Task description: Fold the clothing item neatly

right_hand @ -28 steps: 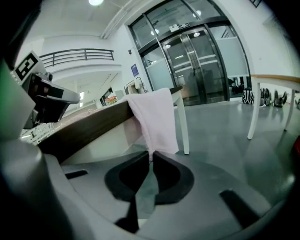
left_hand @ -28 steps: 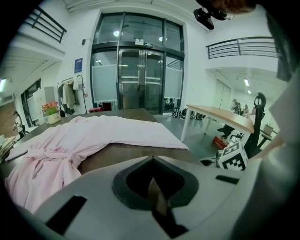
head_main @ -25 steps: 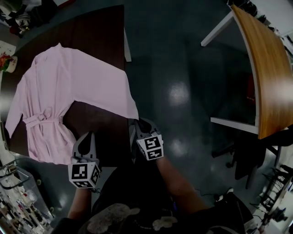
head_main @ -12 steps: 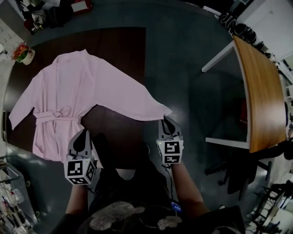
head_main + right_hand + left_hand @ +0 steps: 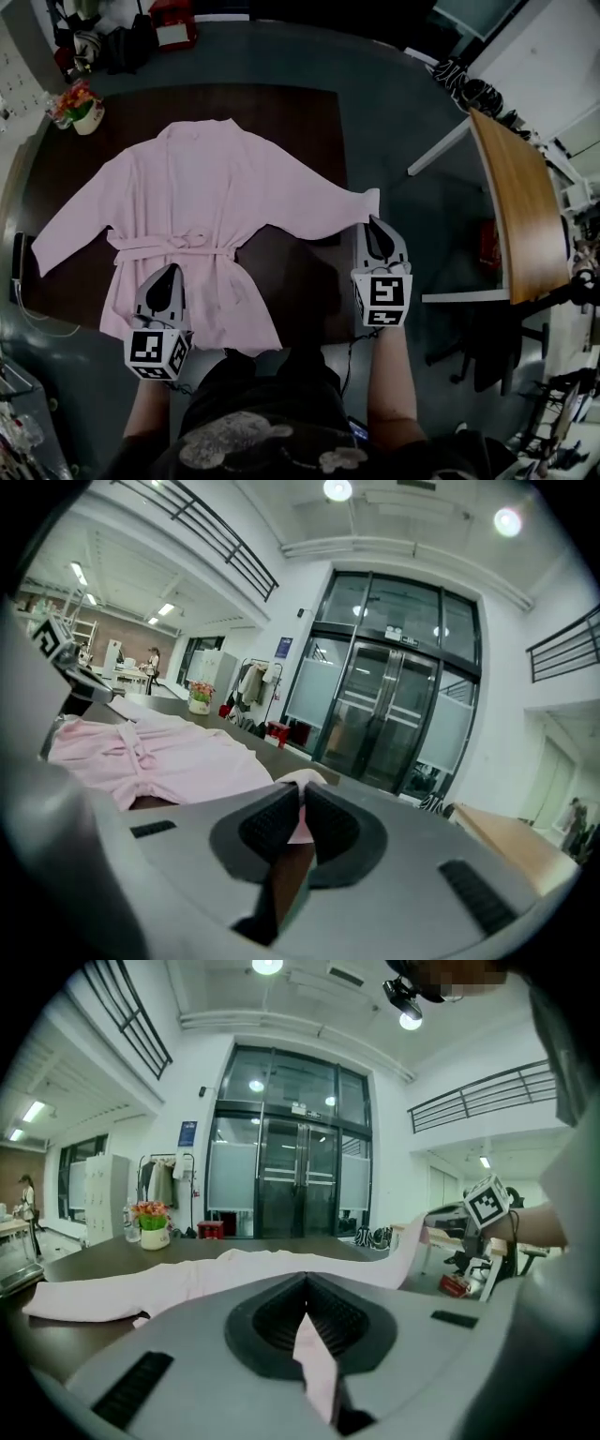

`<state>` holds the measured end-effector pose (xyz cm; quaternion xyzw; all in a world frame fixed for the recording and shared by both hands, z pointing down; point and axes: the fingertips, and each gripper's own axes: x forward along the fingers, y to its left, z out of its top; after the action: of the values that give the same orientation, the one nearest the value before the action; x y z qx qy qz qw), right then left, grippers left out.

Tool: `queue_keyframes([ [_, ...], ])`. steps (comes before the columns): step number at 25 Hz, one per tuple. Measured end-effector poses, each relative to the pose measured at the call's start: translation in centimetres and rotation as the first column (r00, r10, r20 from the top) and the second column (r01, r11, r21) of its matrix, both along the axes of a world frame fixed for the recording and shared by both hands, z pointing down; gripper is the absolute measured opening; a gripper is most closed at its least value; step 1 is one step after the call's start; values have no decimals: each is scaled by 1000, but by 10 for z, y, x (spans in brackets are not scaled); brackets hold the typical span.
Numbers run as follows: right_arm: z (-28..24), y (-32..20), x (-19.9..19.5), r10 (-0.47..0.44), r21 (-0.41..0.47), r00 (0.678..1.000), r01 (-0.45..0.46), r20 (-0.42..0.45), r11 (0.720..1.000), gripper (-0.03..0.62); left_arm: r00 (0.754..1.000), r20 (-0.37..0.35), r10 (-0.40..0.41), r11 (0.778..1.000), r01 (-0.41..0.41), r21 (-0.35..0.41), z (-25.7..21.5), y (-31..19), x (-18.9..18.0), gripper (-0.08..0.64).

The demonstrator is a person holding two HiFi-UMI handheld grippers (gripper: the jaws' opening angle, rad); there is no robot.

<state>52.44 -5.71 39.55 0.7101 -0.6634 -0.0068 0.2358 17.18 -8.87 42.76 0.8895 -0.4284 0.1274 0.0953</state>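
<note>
Your pink robe lies open side up on the dark table. Its collar is at the far side and its bottom edge is at the near side. A belt is tied across the middle.

Your left claw is at the near left corner of the robe. Its 2 jaws are shut tight, with a bit of the pink bottom edge pinched between them.

Your right claw is past the right edge of the table. Its 2 jaws are nearly shut, and they pinch the end of the right sleeve. That sleeve is pulled out straight to the right. The left sleeve lies flat on the table.

A pot of flowers stands at the far left corner of the table, apart from the robe. A wooden table stands well off to the right.
</note>
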Motion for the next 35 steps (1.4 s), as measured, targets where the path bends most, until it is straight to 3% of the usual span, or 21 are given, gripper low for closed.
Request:
queue_keyframes([
  [4,-27,3,-32,43,33,994,-46,99,998,12,1000,-27,-8,1000,8,-3,3,-16,-43,8],
  [8,-32,2,-61,35,49,979,-46,200,998,12,999,-38,-24,999,24,-23,9,-24,-63,8],
  [13,-7,-3,-88,-6,-2,967,7,254,1000,12,999,4,-35,999,35,-19,7,-28,-59,8],
  [21,11,-22,-64,9,-1,929,-10,370,1000,12,993,16,-120,993,120,-5,-18,-36,-44,8],
  [27,-13,-55,-86,-50,42,942,38,333,998,12,983,81,-164,986,160,53,-28,-60,-76,8],
  [32,-40,-94,-134,-98,96,958,74,271,993,12,984,101,-147,986,137,97,-30,-92,-115,8],
  [35,-55,-121,-169,-107,109,973,86,203,990,12,989,78,-123,989,115,93,-28,-115,-139,8],
])
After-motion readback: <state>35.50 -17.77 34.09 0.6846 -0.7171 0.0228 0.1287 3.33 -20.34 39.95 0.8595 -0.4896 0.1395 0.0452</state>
